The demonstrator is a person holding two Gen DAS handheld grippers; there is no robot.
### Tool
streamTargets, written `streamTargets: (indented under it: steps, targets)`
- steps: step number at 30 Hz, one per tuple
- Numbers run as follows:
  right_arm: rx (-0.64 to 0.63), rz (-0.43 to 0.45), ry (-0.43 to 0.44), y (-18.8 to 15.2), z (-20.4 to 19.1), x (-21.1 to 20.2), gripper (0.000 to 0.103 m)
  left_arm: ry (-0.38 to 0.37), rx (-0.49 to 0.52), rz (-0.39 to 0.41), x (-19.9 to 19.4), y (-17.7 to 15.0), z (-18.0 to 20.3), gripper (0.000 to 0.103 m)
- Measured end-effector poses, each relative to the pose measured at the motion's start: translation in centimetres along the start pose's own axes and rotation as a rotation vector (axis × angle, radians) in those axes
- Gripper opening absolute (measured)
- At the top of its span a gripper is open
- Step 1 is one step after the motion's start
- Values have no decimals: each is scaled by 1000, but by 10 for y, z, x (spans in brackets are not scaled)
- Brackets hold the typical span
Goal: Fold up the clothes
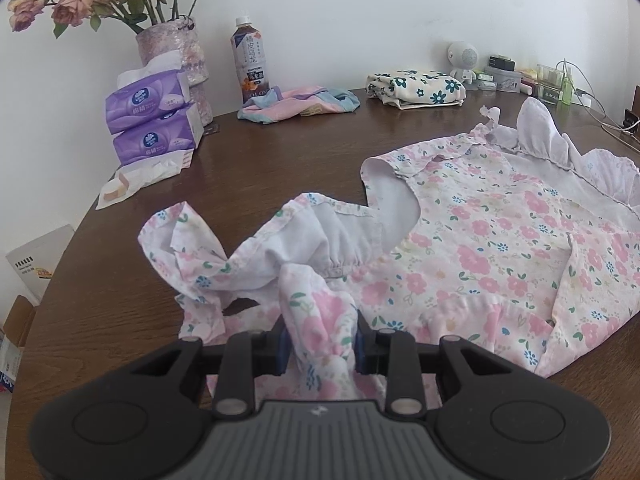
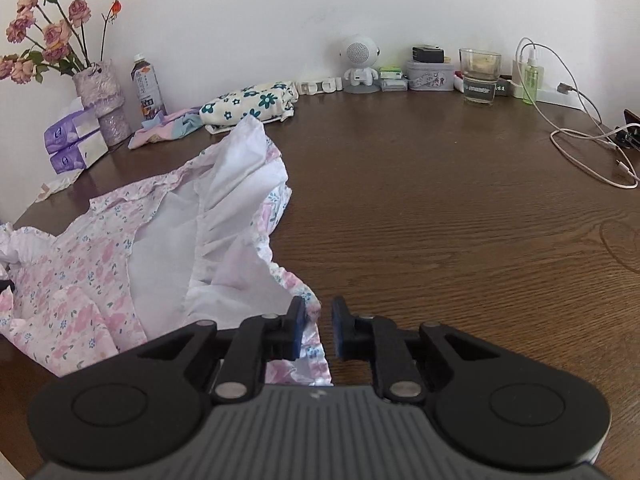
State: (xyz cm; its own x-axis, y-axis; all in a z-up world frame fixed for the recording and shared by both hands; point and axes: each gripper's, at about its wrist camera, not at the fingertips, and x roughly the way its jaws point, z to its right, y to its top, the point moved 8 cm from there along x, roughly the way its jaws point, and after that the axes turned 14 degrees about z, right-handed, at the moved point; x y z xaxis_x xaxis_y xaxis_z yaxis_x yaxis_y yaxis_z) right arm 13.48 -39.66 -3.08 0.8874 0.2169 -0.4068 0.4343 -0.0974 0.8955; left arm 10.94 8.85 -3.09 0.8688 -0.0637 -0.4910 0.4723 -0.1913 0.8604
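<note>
Pinching a bunched strap of the floral dress [image 1: 492, 240], the left claw [image 1: 320, 346] lifts it, likely for a fold; the right claw [image 2: 320, 332] stands released at the ruffled hem. One dress sprawls mid-surface [image 2: 440, 200]; two more garments, folded flowered cloth [image 1: 416, 86] and striped cloth [image 1: 298, 104], lie at the far edge.
</note>
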Motion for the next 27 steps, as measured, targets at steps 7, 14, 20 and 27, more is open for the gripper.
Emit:
streamTargets:
  steps: [7, 14, 20, 27]
  targets:
    - [-9, 38, 81, 24, -23, 17, 55, 6, 13, 6, 0, 0, 2, 28]
    - [-108, -10, 64, 24, -42, 57, 11, 2, 16, 14, -1, -1, 1, 28]
    - [-79, -54, -17, 3, -9, 62, 8, -37, 46, 5, 3, 2, 7, 11]
    - [-78, -42, -32, -5, -3, 57, 8, -37, 102, -28, 31, 17, 3, 11]
